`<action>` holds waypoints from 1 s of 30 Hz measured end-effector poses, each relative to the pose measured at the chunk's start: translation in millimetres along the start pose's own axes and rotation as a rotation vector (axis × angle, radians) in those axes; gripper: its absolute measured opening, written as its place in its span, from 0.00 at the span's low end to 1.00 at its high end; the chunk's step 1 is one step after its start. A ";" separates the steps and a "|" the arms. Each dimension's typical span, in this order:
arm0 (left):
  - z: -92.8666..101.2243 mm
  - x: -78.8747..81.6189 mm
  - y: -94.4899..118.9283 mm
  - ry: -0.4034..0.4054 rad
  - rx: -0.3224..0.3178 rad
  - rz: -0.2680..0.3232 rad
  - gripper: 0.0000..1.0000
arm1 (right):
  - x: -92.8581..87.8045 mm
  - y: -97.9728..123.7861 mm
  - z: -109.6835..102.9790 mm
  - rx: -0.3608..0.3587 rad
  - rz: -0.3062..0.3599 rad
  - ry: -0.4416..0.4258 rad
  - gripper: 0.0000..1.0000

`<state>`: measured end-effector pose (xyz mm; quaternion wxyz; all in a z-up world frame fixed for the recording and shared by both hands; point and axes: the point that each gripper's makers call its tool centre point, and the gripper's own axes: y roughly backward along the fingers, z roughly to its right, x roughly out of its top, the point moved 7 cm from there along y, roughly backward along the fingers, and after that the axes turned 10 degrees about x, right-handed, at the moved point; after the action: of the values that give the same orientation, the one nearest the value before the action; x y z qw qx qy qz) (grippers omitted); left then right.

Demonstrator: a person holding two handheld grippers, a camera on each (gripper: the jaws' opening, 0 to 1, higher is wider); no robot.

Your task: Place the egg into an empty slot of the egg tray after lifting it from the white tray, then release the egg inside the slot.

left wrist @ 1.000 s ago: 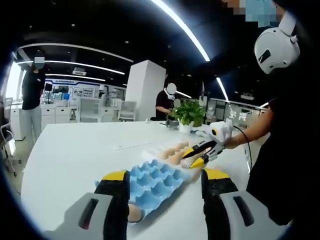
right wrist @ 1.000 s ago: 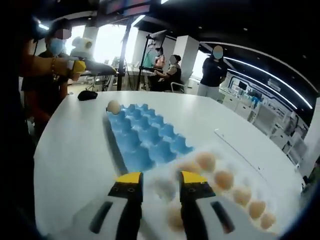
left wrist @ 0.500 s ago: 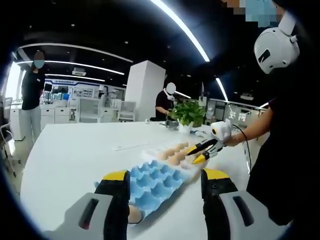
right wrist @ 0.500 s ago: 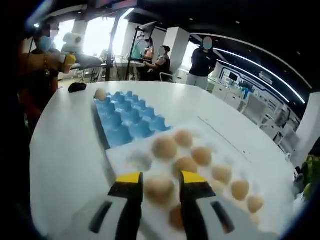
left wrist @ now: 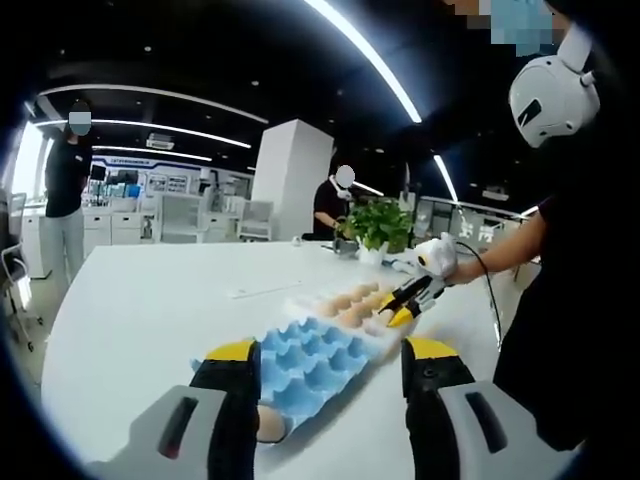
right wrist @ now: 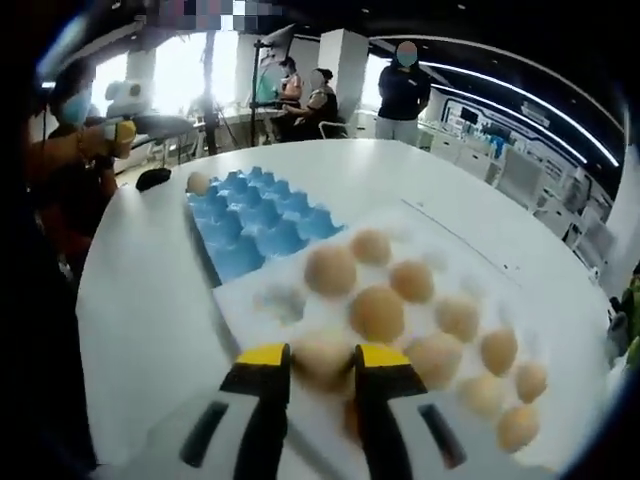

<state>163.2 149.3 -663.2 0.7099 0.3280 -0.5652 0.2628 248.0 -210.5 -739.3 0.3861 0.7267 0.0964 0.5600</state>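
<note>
A blue egg tray (left wrist: 318, 358) lies just ahead of my left gripper (left wrist: 331, 352), which stands open and holds nothing. One egg (left wrist: 268, 423) sits in the tray's near corner slot. Beyond it is the white tray (left wrist: 303, 300) with several brown eggs. My right gripper (left wrist: 402, 308) dips over that tray's right end. In the right gripper view, my right gripper (right wrist: 323, 357) is open, with a brown egg (right wrist: 320, 356) between its yellow tips. The white tray (right wrist: 255, 325) holds several more eggs. The blue egg tray (right wrist: 258, 226) lies behind it with its one egg (right wrist: 198, 183) at the far corner.
Everything rests on a large white table (left wrist: 150, 300). A small black object (right wrist: 153, 178) lies near the table's far edge. A potted plant (left wrist: 378, 224) stands at the back. A person's arm (left wrist: 510, 255) holds the right gripper, and several people stand around the room.
My right gripper has moved forward and lower over the white tray, so an egg now sits between its tips. The left gripper has hardly moved.
</note>
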 end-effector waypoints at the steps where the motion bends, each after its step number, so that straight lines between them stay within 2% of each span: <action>1: 0.1 0.0 -0.1 0.000 0.000 -0.001 0.57 | 0.5 -0.1 0.8 0.009 -0.004 -0.013 0.26; 13: 0.6 1.0 -1.0 -0.005 0.002 -0.003 0.56 | 1.9 -1.6 4.0 0.076 -0.082 0.045 0.26; 17: 1.5 1.5 -1.7 -0.005 0.000 -0.003 0.55 | 3.8 -2.5 3.5 0.052 -0.103 -0.007 0.25; 18: 1.6 1.7 -1.8 -0.005 -0.001 -0.002 0.55 | 3.0 -1.9 2.5 0.054 -0.100 0.018 0.25; 24: 2.3 2.0 -2.7 -0.002 -0.001 0.004 0.55 | 5.9 4.4 -2.5 0.018 -0.077 0.029 0.23; 26: 2.1 1.6 -2.5 -0.005 0.000 0.002 0.55 | 9.4 9.1 -3.3 0.006 -0.049 0.034 0.23; 28: 1.7 1.7 -2.1 -0.003 0.000 0.003 0.55 | 18.5 15.7 -2.3 -0.014 0.020 0.038 0.23; 30: 1.2 1.7 -1.8 -0.005 0.001 0.001 0.55 | 20.5 20.1 -3.0 -0.018 0.007 0.040 0.23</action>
<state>164.2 147.2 -661.7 0.7082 0.3288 -0.5668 0.2626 246.7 -211.2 -710.5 0.3884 0.7123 0.0964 0.5766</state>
